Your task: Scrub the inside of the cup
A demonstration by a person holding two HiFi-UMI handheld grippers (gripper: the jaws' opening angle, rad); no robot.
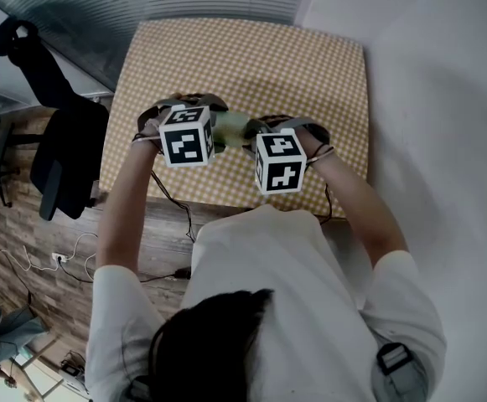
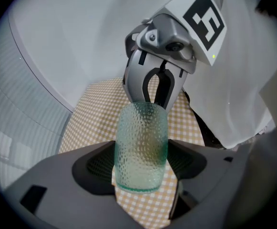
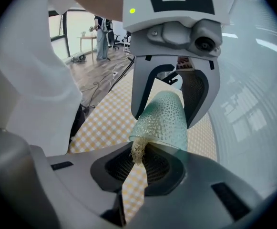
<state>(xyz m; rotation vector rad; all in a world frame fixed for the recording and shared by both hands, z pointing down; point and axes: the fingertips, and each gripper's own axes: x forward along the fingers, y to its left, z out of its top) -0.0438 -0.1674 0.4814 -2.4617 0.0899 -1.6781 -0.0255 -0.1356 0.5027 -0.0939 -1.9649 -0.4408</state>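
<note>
Left tool (image 2: 140,162) was clenched on the cup (image 2: 141,137), held over the desk (image 1: 310,65) with its mouth facing the right tool (image 3: 140,165). Right tool gripped a scrubber (image 3: 138,151) — fibres just inside the rim. Judgement: push deeper, twist against the wall, keep the cup grip firm — the glass looks slippery.

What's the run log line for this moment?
left gripper: shut on cup | right gripper: shut on scrubber | scrubber: in cup mouth

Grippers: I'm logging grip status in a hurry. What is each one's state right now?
Left gripper: closed on the glass cup.
Right gripper: closed on a fibrous scrubber, its tip at the cup's mouth.
</note>
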